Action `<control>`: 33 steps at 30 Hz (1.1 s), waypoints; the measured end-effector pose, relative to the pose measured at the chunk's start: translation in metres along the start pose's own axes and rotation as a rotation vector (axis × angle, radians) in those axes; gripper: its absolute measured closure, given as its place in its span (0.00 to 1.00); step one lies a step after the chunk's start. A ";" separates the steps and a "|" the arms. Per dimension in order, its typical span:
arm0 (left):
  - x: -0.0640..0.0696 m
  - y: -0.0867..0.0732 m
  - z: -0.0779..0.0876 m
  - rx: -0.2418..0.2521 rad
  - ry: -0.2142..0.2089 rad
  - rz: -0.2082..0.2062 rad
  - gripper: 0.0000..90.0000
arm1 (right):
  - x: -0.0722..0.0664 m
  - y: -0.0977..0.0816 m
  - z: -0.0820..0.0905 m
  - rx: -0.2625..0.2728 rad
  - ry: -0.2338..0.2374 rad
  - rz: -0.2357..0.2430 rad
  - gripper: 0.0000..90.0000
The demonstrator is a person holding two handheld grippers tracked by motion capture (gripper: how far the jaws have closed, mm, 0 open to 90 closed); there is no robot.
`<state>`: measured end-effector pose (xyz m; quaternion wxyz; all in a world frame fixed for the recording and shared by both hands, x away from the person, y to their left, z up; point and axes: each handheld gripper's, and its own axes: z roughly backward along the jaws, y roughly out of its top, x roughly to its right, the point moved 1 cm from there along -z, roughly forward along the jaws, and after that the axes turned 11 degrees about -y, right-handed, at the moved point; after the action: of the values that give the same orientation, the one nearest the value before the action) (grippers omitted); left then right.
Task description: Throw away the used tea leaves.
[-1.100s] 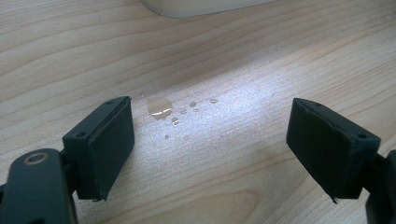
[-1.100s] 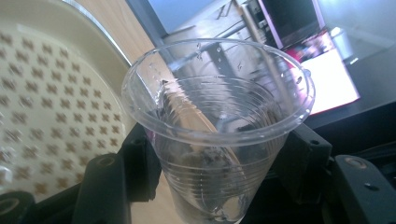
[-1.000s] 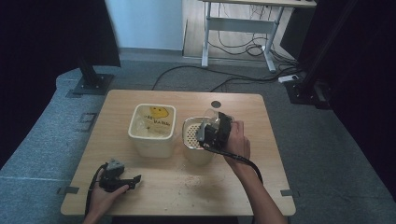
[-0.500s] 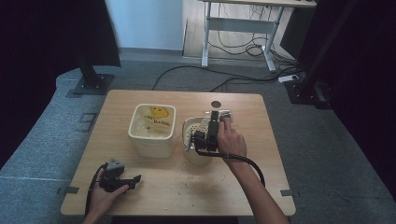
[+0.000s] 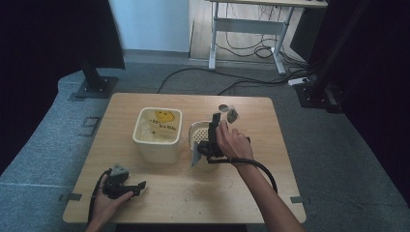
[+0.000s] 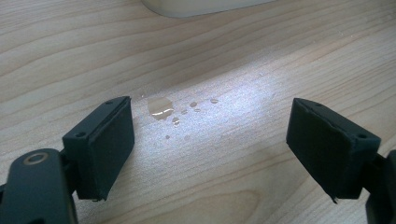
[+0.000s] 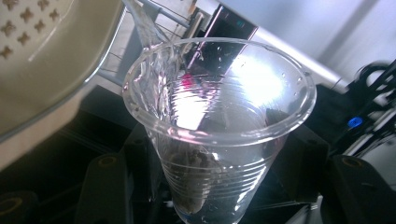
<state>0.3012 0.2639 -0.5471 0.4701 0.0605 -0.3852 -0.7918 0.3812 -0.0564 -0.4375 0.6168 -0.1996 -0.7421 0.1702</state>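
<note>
My right gripper is shut on a clear plastic cup beside a cream perforated strainer at the table's middle. In the right gripper view the cup is tilted, its mouth towards the camera. It holds water and a brownish lump at its bottom, between the jaws of the right gripper. A clear streak runs from the rim towards the strainer. My left gripper rests open at the table's front left. Below the left gripper are water drops on the wood.
A cream bin with a yellow smiley face stands left of the strainer; its base shows in the left gripper view. A dark round hole lies in the tabletop behind the cup. Cables and desk legs are on the floor beyond.
My right gripper has shifted slightly left and nearer with the cup, tipping it by the strainer. The left gripper has not moved.
</note>
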 end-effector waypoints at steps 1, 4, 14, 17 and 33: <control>0.000 0.000 0.000 0.000 -0.001 0.000 0.17 | -0.001 0.001 0.000 0.008 -0.006 0.014 0.45; 0.000 0.000 0.000 0.000 0.000 0.000 0.17 | -0.002 0.003 0.002 0.022 -0.022 0.043 0.45; -0.001 0.000 0.000 0.001 0.000 0.004 0.17 | 0.001 0.004 0.001 0.030 -0.042 0.092 0.45; -0.001 0.000 0.000 0.001 0.001 0.005 0.17 | 0.000 0.004 0.002 0.031 -0.042 0.092 0.45; -0.001 0.000 0.000 -0.002 0.003 0.001 0.17 | 0.008 0.009 0.002 0.074 -0.096 0.302 0.47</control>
<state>0.3019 0.2650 -0.5469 0.4712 0.0611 -0.3838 -0.7918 0.3791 -0.0444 -0.4356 0.5550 -0.2774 -0.7256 0.2976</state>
